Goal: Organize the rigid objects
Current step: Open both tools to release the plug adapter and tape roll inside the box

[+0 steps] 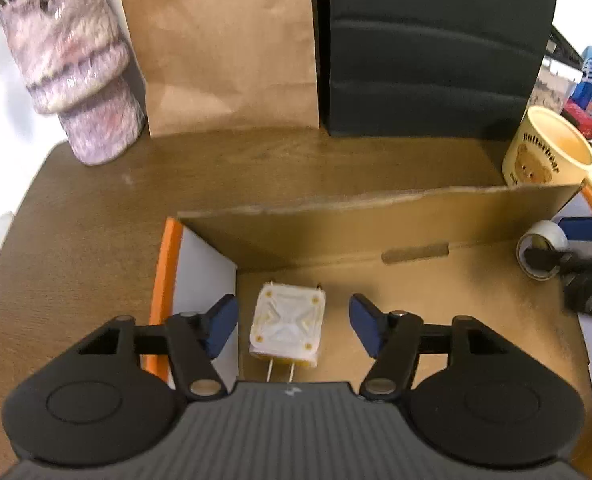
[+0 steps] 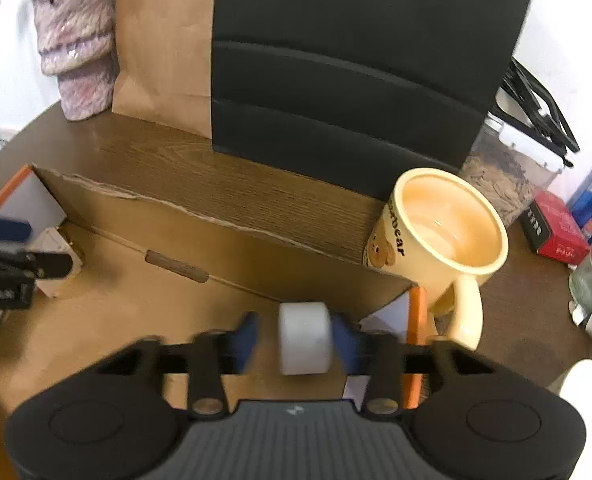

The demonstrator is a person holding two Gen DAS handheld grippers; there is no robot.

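Note:
A white square plug adapter [image 1: 287, 326] lies on the floor of an open cardboard box [image 1: 335, 232] near its left wall. My left gripper [image 1: 294, 322] is open, its blue pads on either side of the adapter without touching it. In the right wrist view a white tape roll [image 2: 304, 338] sits between the blue pads of my right gripper [image 2: 301, 340], just inside the box's right end [image 2: 391, 292]; the pads look a little apart from the roll, with some blur. The roll also shows in the left wrist view [image 1: 541, 254]. The adapter shows at far left in the right wrist view [image 2: 56, 256].
A cream bear mug [image 2: 447, 236] stands just outside the box's right end. A brown paper bag [image 1: 220, 48], a black bag [image 1: 435, 48] and a fuzzy pink object [image 1: 80, 68] stand behind on the wooden table. Red and blue packets [image 2: 555, 228] lie at right.

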